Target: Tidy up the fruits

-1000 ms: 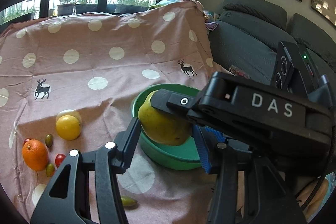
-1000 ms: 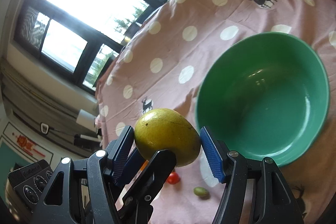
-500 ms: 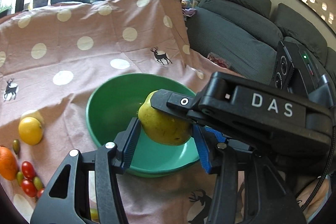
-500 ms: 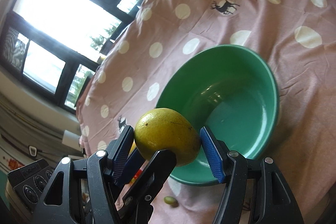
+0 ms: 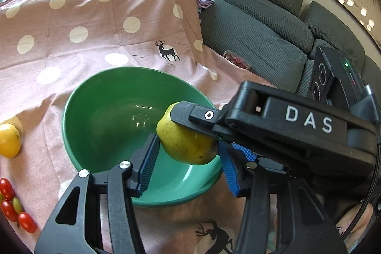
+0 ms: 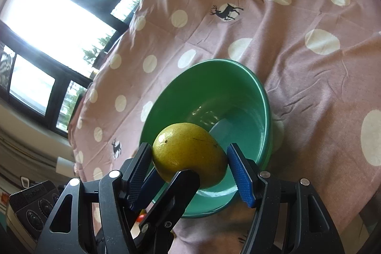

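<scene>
A yellow-green pear is held between both grippers above the near rim of an empty green bowl. My left gripper is shut on the pear, its blue pads on either side. My right gripper grips the same pear crosswise, and its black body crosses the left wrist view. The bowl sits on a pink polka-dot cloth.
A yellow lemon and several cherry tomatoes lie on the cloth left of the bowl. A grey sofa stands behind the table at right. Windows are at the back left.
Both grippers have carried the pear together from beside the bowl to over its near rim. The bowl now fills more of both views; the orange has left the left view.
</scene>
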Demonstrator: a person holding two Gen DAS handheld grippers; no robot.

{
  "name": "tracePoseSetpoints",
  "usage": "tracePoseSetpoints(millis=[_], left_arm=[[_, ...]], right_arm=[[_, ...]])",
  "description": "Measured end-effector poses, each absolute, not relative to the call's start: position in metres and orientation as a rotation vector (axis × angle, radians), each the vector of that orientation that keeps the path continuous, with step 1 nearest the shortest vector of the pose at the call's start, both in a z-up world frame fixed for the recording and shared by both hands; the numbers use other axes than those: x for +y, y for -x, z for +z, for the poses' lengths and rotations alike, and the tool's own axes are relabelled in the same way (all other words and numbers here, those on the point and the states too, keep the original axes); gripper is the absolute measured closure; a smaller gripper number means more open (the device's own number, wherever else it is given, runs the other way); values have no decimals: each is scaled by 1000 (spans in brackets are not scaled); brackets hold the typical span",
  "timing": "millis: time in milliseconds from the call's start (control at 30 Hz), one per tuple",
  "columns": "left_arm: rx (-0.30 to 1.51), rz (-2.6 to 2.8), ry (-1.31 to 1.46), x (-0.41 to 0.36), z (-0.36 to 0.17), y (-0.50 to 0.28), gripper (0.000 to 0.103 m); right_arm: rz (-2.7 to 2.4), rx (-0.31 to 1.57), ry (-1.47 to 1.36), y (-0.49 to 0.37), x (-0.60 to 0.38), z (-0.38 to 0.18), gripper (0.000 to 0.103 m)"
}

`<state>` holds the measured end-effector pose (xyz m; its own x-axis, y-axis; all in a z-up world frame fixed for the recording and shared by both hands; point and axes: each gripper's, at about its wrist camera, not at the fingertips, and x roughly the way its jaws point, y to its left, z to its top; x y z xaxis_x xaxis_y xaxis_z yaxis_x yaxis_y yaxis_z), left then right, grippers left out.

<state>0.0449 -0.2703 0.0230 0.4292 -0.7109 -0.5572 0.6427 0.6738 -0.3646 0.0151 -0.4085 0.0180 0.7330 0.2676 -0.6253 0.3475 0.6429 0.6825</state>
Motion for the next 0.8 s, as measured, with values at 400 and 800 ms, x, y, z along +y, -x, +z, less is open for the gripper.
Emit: tracePoseSetpoints(millis=[400, 800], left_arm=[[769, -853, 118, -268, 19, -43, 44], [768, -799, 198, -233, 28, -39, 22]], right_arm=[[-126, 838, -886, -16, -412, 10, 35], [-183, 811, -792, -14, -403, 22, 32]])
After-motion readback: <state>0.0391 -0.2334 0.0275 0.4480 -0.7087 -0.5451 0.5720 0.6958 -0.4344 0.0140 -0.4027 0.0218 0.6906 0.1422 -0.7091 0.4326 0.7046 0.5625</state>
